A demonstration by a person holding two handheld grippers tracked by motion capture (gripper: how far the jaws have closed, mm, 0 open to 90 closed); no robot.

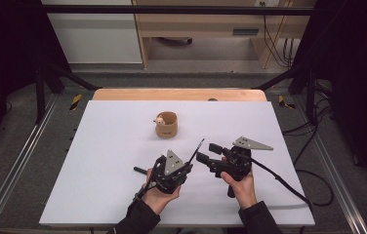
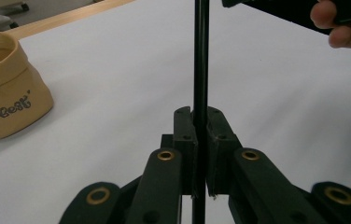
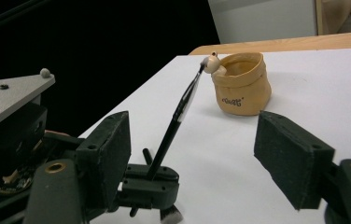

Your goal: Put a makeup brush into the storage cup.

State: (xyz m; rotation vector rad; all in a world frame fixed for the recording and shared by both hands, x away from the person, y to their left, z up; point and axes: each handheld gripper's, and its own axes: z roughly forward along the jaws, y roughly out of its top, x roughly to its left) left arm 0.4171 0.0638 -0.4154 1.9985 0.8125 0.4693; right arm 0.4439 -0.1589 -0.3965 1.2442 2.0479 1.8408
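My left gripper (image 1: 186, 168) is shut on a thin black brush (image 1: 197, 148), whose handle slants up and to the right. In the left gripper view the two jaws (image 2: 200, 126) clamp the brush handle (image 2: 200, 56) upright between them. The right gripper view shows the brush (image 3: 178, 112) in the left gripper (image 3: 150, 183), bristles down near the table. My right gripper (image 1: 205, 152) is open just right of the handle tip, its pads (image 3: 110, 154) wide apart around nothing. A tan fabric pouch (image 1: 166, 126) stands upright farther back.
A small pale figure (image 3: 213, 63) sits on the rim of the pouch (image 3: 241, 88). A short black stick (image 1: 140, 170) lies on the white table (image 1: 98, 146) left of the left gripper. A cable (image 1: 284, 183) trails right from the right gripper. Black frame posts flank the table.
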